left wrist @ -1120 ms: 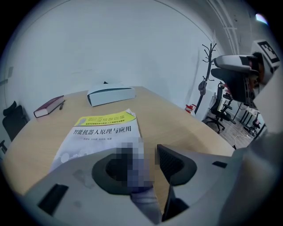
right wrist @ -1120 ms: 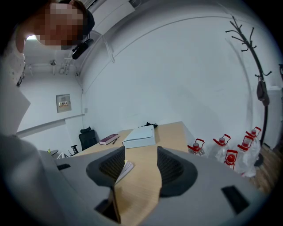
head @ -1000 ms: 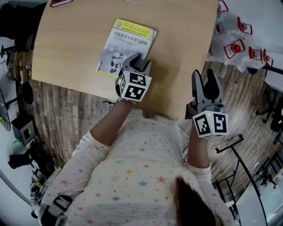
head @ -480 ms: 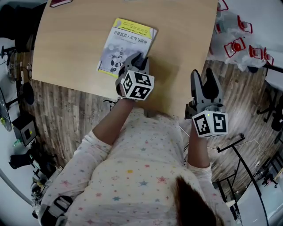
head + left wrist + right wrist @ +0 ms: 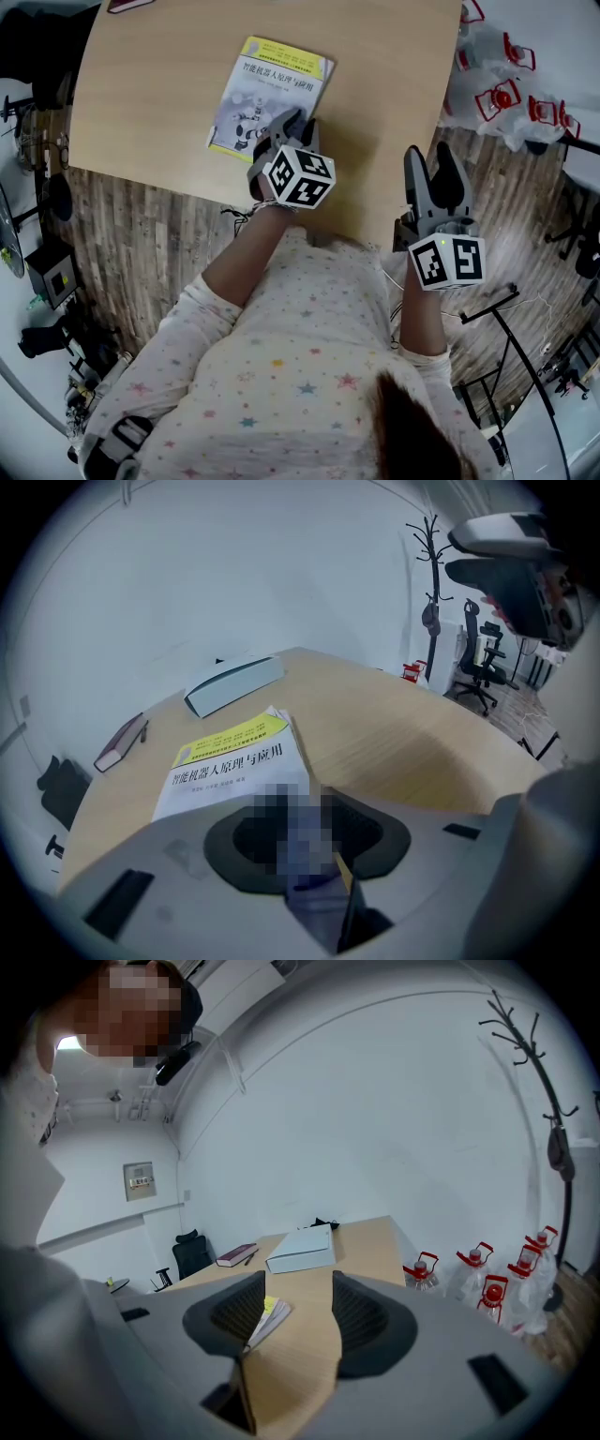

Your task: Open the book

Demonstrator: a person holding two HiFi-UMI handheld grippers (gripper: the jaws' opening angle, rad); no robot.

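A closed book [image 5: 267, 89] with a yellow and pale grey cover lies on the wooden table [image 5: 150, 94]. My left gripper [image 5: 293, 122] tilts down onto the book's near right corner. In the left gripper view the book [image 5: 230, 761] reaches in between the pads, and a strip of the cover stands up in the narrow gap. The left gripper [image 5: 295, 803] is shut on that cover corner; its jaws narrowed, then have just been easing slightly apart. My right gripper [image 5: 433, 159] hovers open and empty over the table's near right corner. The right gripper view shows its jaws [image 5: 298, 1307] apart, with the book [image 5: 267, 1314] beyond.
A flat pale blue folder [image 5: 234, 683] and a dark red book [image 5: 120, 742] lie at the table's far side. Water bottles with red handles [image 5: 497, 98] stand on the floor to the right. A coat stand [image 5: 431, 602] and office chairs [image 5: 483, 658] are beyond the table.
The left gripper's jaws have come closer together on the book's near right corner, and the gripper has rolled, its marker cube shifting right. The right gripper has stayed still.
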